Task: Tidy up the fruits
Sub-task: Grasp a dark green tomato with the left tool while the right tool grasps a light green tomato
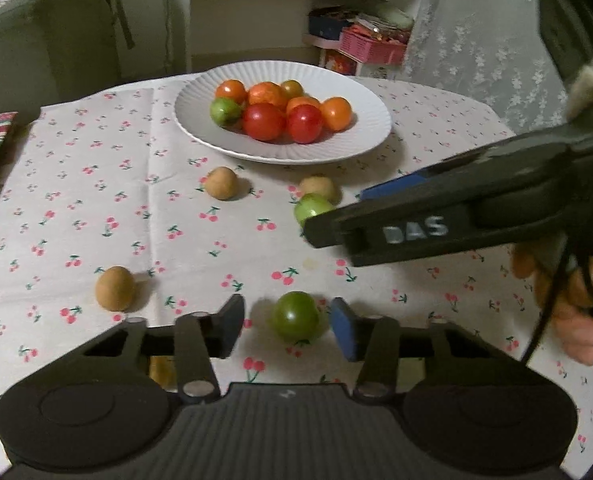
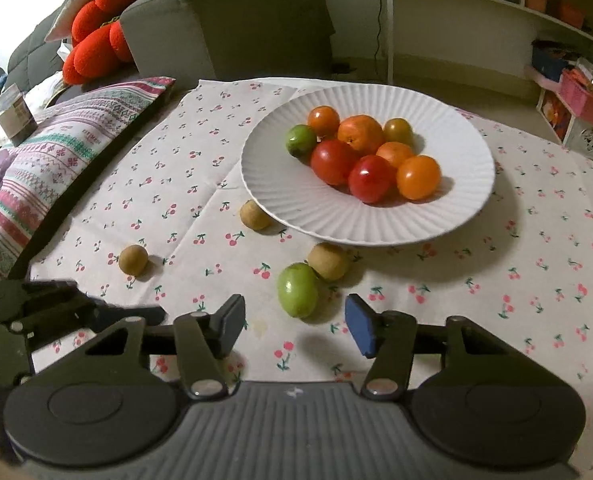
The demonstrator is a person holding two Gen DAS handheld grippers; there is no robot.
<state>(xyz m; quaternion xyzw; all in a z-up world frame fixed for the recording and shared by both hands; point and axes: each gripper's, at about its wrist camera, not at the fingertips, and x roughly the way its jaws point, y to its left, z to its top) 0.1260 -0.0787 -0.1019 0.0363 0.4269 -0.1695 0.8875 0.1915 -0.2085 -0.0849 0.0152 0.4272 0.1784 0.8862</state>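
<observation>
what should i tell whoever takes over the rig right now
Left tool: jaws around the dark green tomato on the tablecloth, gaps on both sides, not gripped yet.
Right tool: open, just short of the light green fruit, which touches a brown fruit.
Done: eight fruits already sit on the white plate.
Left: both green ones, plus the brown fruits loose on the cloth: one by the plate's rim, one further left. A yellowish thing near the left tool's base is too hidden to name.
</observation>
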